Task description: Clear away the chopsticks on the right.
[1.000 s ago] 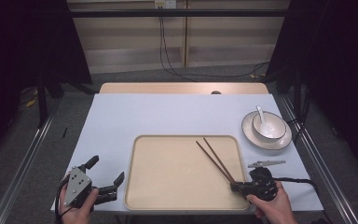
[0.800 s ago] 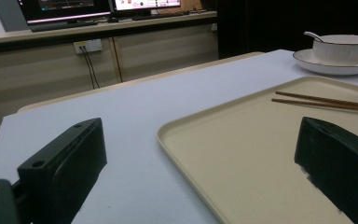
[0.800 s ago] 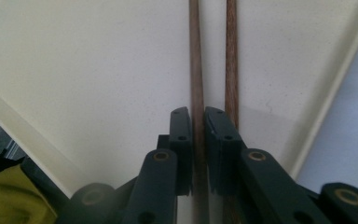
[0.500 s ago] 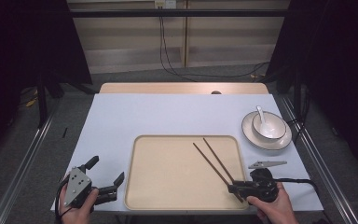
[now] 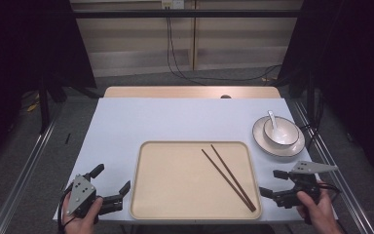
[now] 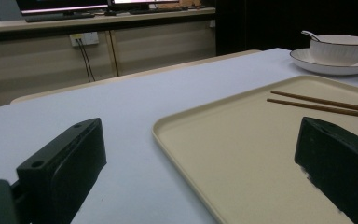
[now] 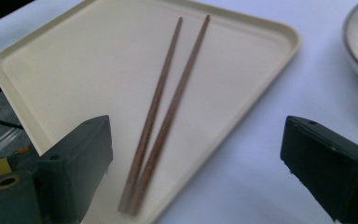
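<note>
Right gripper [image 5: 276, 183], lower right of the high view: jaws spread wide, nothing between them, its tip just off the tray's right edge. A second ago it sat against the near ends of the chopsticks [image 5: 229, 172], at the tray's lower right corner; it has since let go and backed off to the right, onto the bare table. In the right gripper view the chopsticks [image 7: 164, 112] run up the middle of the frame between the two parted jaws, free of both, their near ends at the tray rim.

The chopsticks lie flat, side by side, on the right half of the tray [image 5: 165, 195], slanting from centre towards its lower right corner. Their slant shifted slightly over the last second.

Left gripper [image 5: 111, 187], lower left of the high view: jaws open, empty, resting just beside the tray's left edge; unchanged over the same interval.

Bowl [image 5: 281, 132] with spoon [image 5: 272, 120] sits on its plate [image 5: 260, 141], right of the tray's upper right corner, untouched.

Judgement: placement of the chopsticks looks complete; the bowl set is the likely next item.
</note>
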`<state>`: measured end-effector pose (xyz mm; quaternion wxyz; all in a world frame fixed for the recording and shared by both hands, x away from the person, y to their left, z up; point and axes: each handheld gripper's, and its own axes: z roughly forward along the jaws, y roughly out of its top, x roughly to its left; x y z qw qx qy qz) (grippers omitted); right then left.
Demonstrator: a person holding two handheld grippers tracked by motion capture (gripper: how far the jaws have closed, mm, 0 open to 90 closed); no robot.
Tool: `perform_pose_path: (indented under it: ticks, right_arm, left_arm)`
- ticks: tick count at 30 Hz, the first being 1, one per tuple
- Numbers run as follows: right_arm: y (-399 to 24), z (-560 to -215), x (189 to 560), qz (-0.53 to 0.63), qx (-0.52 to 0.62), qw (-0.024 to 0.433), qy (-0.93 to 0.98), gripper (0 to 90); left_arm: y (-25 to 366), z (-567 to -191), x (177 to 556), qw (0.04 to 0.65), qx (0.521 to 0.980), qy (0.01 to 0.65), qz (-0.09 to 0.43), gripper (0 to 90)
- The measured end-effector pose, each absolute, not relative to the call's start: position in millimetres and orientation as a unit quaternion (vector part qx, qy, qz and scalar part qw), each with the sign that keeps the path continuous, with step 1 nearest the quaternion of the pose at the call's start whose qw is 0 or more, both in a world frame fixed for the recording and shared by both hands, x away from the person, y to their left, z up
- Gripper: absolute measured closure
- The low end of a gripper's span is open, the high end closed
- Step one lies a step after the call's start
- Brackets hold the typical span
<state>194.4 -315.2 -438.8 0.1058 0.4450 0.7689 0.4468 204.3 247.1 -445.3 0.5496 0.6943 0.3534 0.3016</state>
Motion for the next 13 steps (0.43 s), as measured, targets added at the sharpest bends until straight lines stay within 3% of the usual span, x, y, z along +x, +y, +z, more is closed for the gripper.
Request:
perform_pose_path:
  ticks: [7, 13]
  right_arm:
    - [-349, -443, 182, 0.464, 0.441, 0.159, 0.752, 8.3]
    - [-350, -448, 181, 0.477, 0.431, 0.19, 0.741, 4.7]
  left_arm:
    - [249, -444, 203, 0.549, 0.696, 0.351, 0.302, 1.9]
    - [249, -446, 206, 0.547, 0.699, 0.352, 0.297, 1.9]
